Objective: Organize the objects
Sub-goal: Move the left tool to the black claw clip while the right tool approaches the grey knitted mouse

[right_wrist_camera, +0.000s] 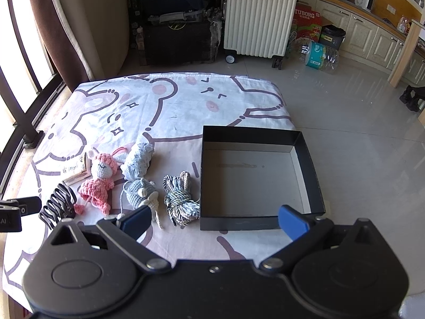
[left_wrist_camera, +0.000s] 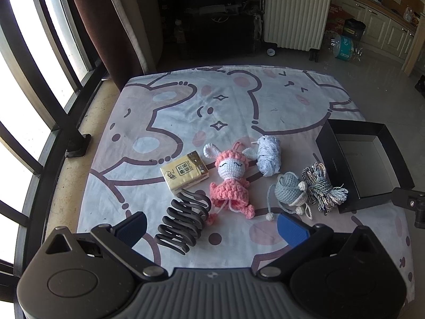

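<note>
— While both grippers are hanging above the cartoon-printed sheet, what is lying at the far left of the row?

— A yellow tissue pack is lying flat there, and a dark wavy hair claw is sitting just in front of it, touching its near edge. The left gripper is hovering over that claw with its jaws spread wide, gripping nothing.

— And moving rightward?

— A pink crocheted doll is lying on its back beside the pack. A pale blue yarn bundle is resting against the doll's ear. Nearer the camera, a small blue-grey crocheted toy is trailing a cord with pompoms, and a knotted bundle of striped cord is touching its right side.

— What is sitting at the right end?

— An open black box is standing just beside the cord bundle, its pale floor showing bare. The right gripper is hanging above the box's near wall, jaws wide apart and gripping nothing.
</note>
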Tool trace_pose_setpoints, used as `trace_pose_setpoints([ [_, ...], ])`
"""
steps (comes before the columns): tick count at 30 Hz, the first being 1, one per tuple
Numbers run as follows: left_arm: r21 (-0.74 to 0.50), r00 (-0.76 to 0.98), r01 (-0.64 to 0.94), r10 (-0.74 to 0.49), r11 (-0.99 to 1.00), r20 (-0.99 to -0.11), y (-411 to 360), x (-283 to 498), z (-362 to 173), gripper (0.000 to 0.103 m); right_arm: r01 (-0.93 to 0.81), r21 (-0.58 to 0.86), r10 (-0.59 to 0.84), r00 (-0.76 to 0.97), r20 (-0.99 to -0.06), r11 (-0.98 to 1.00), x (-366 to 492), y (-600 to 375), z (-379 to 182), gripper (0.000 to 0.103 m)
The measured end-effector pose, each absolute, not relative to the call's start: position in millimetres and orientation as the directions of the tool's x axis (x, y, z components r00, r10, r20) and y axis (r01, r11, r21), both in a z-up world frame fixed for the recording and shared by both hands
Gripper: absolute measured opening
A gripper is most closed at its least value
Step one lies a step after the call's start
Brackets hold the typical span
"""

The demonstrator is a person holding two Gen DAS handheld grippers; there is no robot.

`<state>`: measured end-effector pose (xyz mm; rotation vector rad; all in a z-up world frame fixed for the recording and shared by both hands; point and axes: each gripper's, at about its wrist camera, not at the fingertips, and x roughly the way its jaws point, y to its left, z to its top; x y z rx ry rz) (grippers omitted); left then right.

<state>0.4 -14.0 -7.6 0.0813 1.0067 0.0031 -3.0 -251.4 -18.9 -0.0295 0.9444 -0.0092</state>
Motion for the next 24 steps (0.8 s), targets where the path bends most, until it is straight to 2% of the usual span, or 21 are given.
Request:
trace_pose_setpoints([
  [16,0.119,0.624,-0.027,0.109,0.993,-0.773,-2.7,12.4,13.0,0.103,-0.071,0.066,0.096,0.604,-0.791,0.995,21.9,-243.6,-5.0,0.103],
  [24,0.158,0.674,-0.016,0.128,0.987,-0.727,-3.7,35.1,20.0,0.103,-0.106,0.041,0.101,0.652,-0.751,0.993,47.9,-231.2,7.1,0.103],
])
